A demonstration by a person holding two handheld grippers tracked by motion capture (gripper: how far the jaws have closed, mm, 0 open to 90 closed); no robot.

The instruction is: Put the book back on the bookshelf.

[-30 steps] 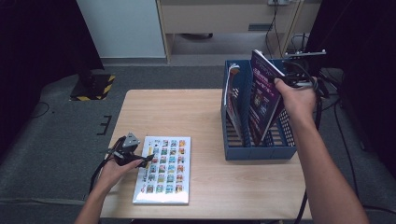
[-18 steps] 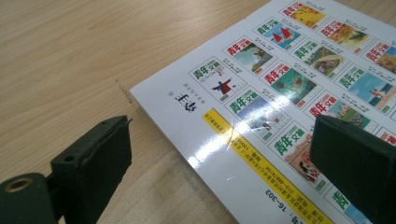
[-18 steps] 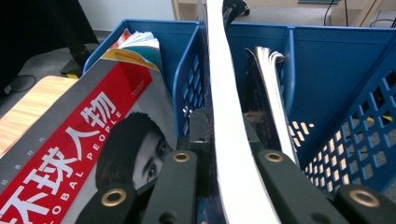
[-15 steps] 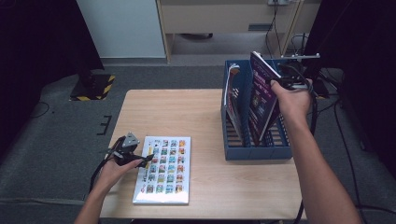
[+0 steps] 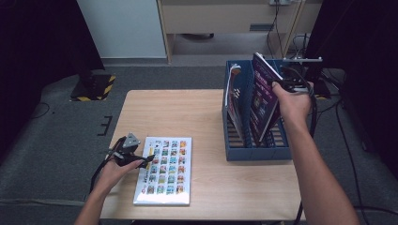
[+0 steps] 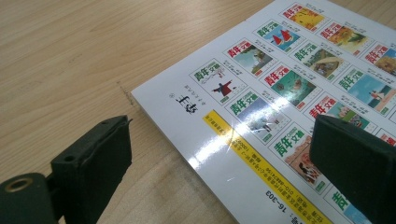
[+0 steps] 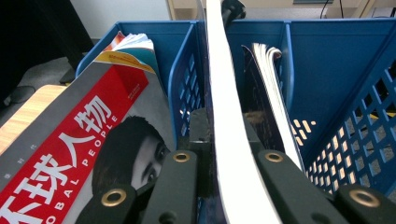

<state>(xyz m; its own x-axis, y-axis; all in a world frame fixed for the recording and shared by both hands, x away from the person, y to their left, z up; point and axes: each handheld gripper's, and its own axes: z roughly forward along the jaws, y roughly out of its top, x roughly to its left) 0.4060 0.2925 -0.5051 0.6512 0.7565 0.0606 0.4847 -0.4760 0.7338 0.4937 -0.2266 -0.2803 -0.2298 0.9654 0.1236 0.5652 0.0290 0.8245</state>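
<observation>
My right gripper (image 5: pixel 283 85) is shut on the top edge of a purple magazine (image 5: pixel 263 101). The magazine stands tilted, with its lower end inside the blue file rack (image 5: pixel 256 153). In the right gripper view the magazine's white page edge (image 7: pixel 224 116) runs up between the jaws of the right gripper (image 7: pixel 219 140), over a divider of the rack (image 7: pixel 336 70). My left gripper (image 5: pixel 145 160) rests open at the left edge of a white book (image 5: pixel 166 171) that lies flat on the table. In the left gripper view the book's corner (image 6: pixel 261 107) lies between the spread jaws of the left gripper (image 6: pixel 224 161), untouched.
A red-and-grey magazine (image 7: pixel 79 140) leans in the rack's left slot, and another magazine (image 7: pixel 273 93) stands in the slot to the right. The wooden table (image 5: pixel 178 112) has bare room between book and rack. Cables trail on the floor at the right.
The right hand has shifted slightly left and down with the purple magazine, setting it a little deeper in the rack. The left hand and white book have stayed put.
</observation>
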